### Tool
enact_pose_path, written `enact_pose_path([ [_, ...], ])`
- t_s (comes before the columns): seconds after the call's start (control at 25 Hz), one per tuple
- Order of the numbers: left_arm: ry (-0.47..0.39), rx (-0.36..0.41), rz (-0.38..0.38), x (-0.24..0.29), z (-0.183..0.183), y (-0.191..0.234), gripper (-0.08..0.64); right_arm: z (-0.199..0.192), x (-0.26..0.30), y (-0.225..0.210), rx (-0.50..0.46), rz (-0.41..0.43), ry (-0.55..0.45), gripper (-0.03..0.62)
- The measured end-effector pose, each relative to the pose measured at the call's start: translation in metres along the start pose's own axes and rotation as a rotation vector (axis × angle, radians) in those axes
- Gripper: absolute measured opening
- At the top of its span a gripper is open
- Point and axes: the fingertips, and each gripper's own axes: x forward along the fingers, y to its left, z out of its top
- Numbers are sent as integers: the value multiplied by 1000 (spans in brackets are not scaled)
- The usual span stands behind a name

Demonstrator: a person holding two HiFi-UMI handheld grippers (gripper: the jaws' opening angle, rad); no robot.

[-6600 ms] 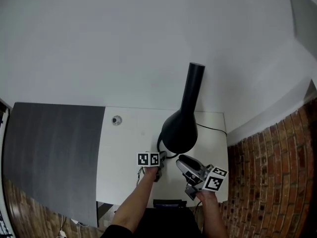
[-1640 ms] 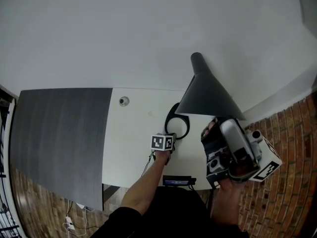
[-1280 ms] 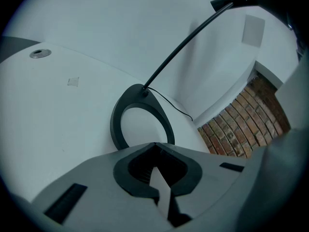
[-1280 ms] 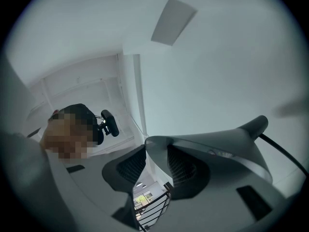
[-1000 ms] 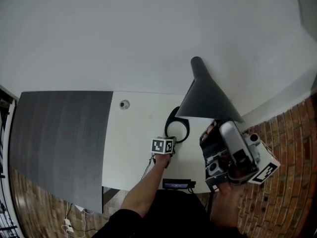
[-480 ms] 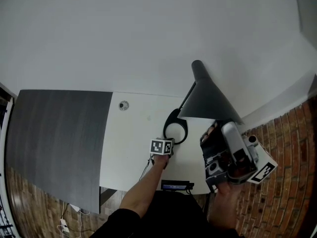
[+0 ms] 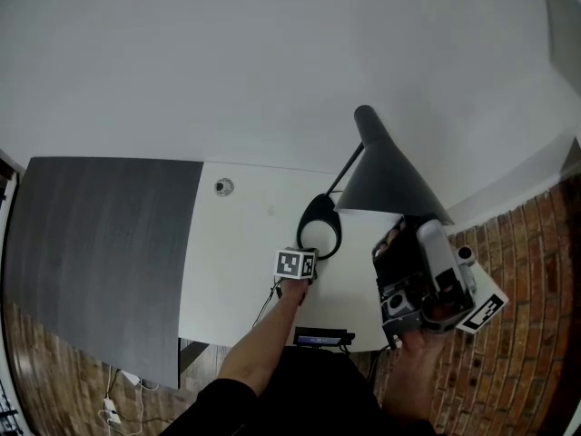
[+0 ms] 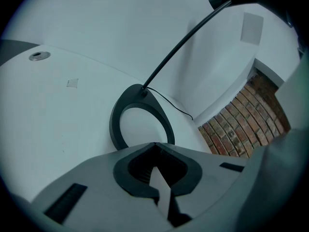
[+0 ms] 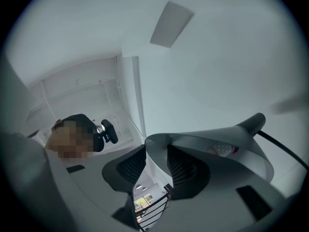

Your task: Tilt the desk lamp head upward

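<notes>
Black cone-shaped lamp head [image 7: 386,184] sits over the far right of the white desk [image 7: 245,243], narrow end far & high, wide mouth facing near-right, w/ the rim at the right gripper [image 9: 155,154]. Thin dark stem [image 8: 183,45] slants down from it to a flat black ring base [image 8: 136,92] lying on the desk left of the head. A thin cable [image 8: 169,105] trails off from the base toward the far right. Right gripper is clenched on the head's rim: one pad outside the shade, the other inside, wall pinched btwn them, gripper angled upward. Left gripper [image 8: 154,146] has its jaws fully together w/ nothing btwn them, tips at the near edge of the ring base; can't tell whether they press on it. Head view alone gives the whole layout: dark grey panel [image 7: 100,252] left of the desk, brick wall [image 7: 526,271] on the right, both marker cubes, the person's bare left forearm [image 7: 263,343]. Right gripper view alone looks into the shade: pale inner surface, bulb [image 9: 223,150] deep inside, plus the head-mounted camera [image 9: 109,131] of the person behind. Left gripper view alone shows the open centre of the ring w/ desk visible through it, and the stem's joint at the ring's far side. Small round metal grommet [image 7: 223,186] sits in the desk far left of the base.
</notes>
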Motion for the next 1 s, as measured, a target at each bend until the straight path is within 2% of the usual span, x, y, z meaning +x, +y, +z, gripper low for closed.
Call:
enact_pose_path([
  [0.16,8,21,5,5,-2,-5,12,-4,-11,3,-14,-11,6,143],
  [0.32,15,13,-13,10,-3,-7,12,-19,-39,0,-11,-66,26,143],
  [0.52,38,9,-38,8,-11,-6,12,-54,-96,-14,24,-219,35,143],
  [0.68,45,39,-71,5,-14,-8,12,-83,-133,-28,50,-366,42,143],
  [1.0,21,137,-110,4,-7,-18,12,-113,-158,-21,-11,-552,75,143],
])
